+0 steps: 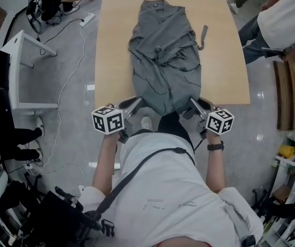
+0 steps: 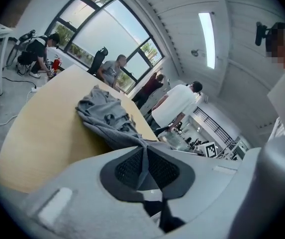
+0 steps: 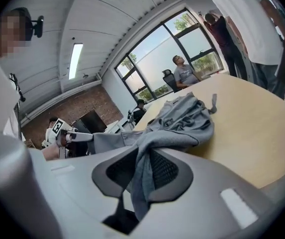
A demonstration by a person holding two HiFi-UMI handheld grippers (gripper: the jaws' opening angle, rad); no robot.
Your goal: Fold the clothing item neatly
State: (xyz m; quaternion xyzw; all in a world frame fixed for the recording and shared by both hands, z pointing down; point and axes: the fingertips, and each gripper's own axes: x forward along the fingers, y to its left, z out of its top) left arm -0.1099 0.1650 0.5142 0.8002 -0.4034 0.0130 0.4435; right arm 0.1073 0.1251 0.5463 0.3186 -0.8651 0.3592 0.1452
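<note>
Fabric pinched on both sides! The left gripper (image 1: pixel 135 104) is clamped on the near-left hem corner of the grey, robe-like cloth garment (image 1: pixel 162 60), and the right gripper (image 1: pixel 194 105) bites the near-right corner. The garment lies along the pale wooden table (image 1: pixel 111 45), its long axis running straight away from both tongs, collar far. Both hands are equally near, so the hem probably goes towards the collar.

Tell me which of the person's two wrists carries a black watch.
The right wrist, behind the right gripper pinching the grey robe, carries the black watch; the left wrist is bare.
</note>
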